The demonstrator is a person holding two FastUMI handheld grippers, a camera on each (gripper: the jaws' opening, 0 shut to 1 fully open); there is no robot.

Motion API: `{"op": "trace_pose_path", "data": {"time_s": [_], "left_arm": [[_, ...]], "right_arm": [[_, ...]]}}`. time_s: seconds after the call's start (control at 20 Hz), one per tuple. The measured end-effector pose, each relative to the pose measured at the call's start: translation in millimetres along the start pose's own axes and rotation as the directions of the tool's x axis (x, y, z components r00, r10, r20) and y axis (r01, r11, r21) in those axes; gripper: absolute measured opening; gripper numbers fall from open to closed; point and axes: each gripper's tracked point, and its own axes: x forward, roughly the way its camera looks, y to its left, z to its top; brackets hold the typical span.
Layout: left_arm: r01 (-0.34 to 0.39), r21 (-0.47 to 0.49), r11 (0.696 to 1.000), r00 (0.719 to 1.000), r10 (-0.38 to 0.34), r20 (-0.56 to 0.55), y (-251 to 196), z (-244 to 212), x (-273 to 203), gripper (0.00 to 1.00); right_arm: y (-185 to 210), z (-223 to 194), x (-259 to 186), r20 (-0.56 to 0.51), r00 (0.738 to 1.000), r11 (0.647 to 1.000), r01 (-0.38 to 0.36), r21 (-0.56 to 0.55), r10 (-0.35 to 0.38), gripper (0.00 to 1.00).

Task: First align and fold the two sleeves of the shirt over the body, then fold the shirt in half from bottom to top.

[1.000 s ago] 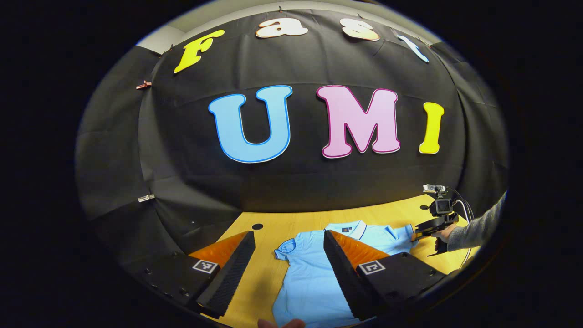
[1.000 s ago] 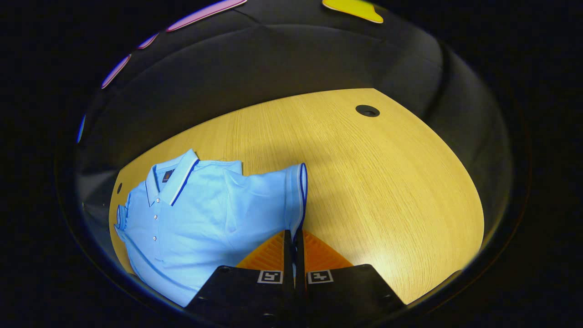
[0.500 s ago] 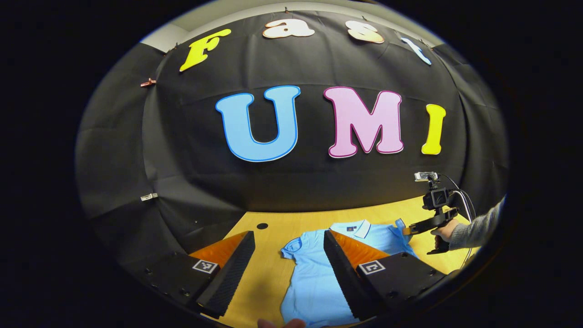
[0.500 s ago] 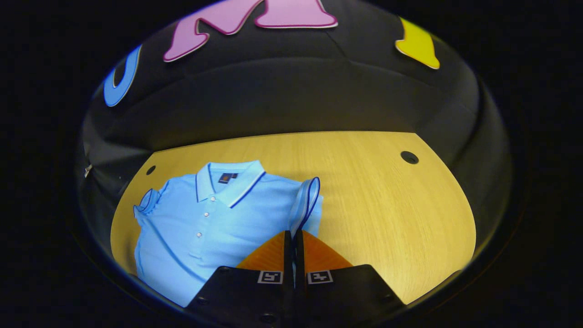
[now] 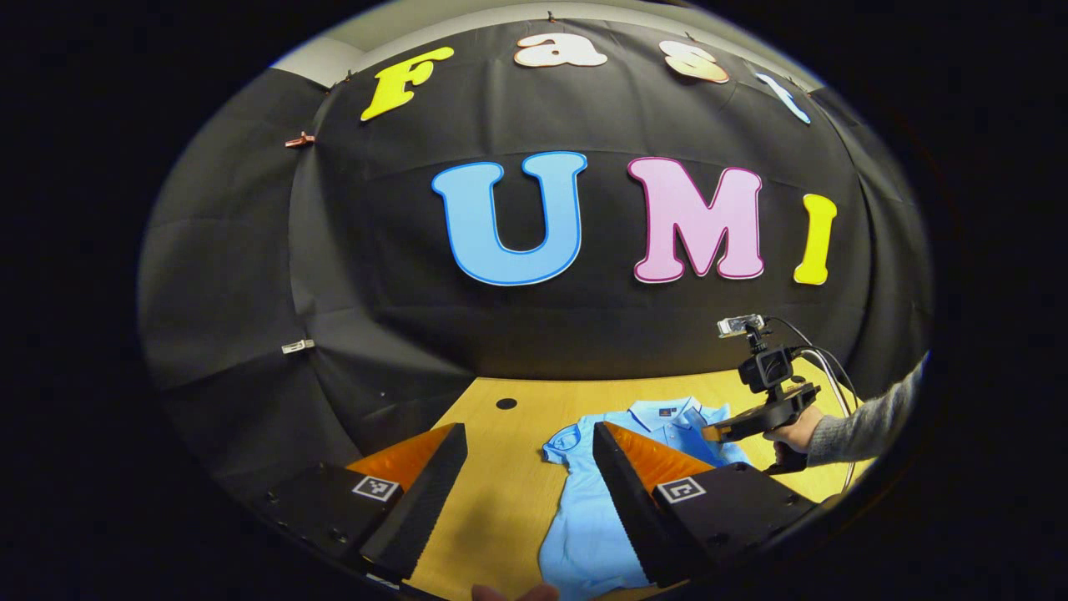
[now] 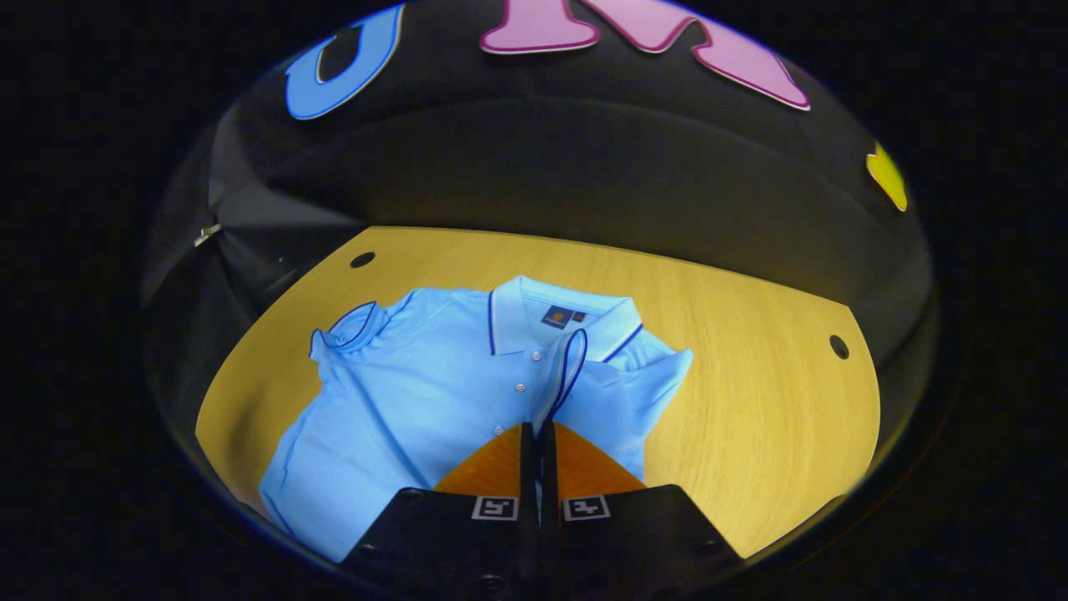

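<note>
Light blue cotton of the shirt (image 6: 417,401) is lying flat on the wooden table (image 6: 751,417), with the collar (image 6: 559,313) turned to the far wall and the hem toward the cameras, so its long axis is running from near to far. The right sleeve (image 6: 567,367) is being held by its dark-trimmed cuff between the closed fingers of the right gripper (image 6: 538,438), and it is being lifted over the button line, near the collar. The other sleeve (image 6: 355,330) is lying spread out on the far side of the body. It is judged that the held cuff is to be laid down across the chest. The left gripper (image 5: 526,492) is being kept with its fingers wide apart and holding nothing, above the table edge; the untouched sleeve (image 5: 563,442) is lying just ahead of it, so this gripper is the nearer one for that sleeve.
</note>
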Motion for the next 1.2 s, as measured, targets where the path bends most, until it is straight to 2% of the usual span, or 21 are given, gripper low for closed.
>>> {"op": "trace_pose_path", "data": {"time_s": [0.2, 0.5, 0.9, 1.05, 1.1, 1.15, 1.2], "left_arm": [[-0.026, -0.012, 1.000, 1.000, 0.026, -0.010, 12, -5, -2, 0.96], [-0.063, -0.024, 0.998, 0.997, 0.062, -0.034, 27, -15, -8, 0.96], [-0.086, -0.024, 0.996, 0.996, 0.085, -0.039, 35, -18, -14, 0.96], [-0.084, -0.019, 0.996, 0.996, 0.083, -0.040, 33, -20, -15, 0.96], [-0.083, -0.019, 0.996, 0.996, 0.082, -0.038, 33, -19, -15, 0.96], [-0.081, -0.019, 0.997, 0.996, 0.081, -0.037, 32, -20, -15, 0.96], [-0.078, -0.018, 0.997, 0.996, 0.077, -0.036, 32, -21, -15, 0.96]], "right_arm": [[30, -13, 12, -0.044, 0.998, 0.998, -0.041, -0.047, 0.038, 0.05], [55, -29, 25, -0.096, 0.993, 0.994, -0.079, -0.075, 0.071, 0.05], [60, -43, 32, -0.137, 0.989, 0.992, -0.075, -0.099, 0.061, 0.05], [60, -43, 32, -0.146, 0.988, 0.995, -0.070, -0.075, 0.059, 0.05], [60, -44, 32, -0.151, 0.987, 0.995, -0.071, -0.064, 0.061, 0.06], [61, -44, 32, -0.149, 0.987, 0.996, -0.077, -0.054, 0.068, 0.13], [62, -43, 30, -0.144, 0.987, 0.996, -0.080, -0.040, 0.074, 0.16]]}}
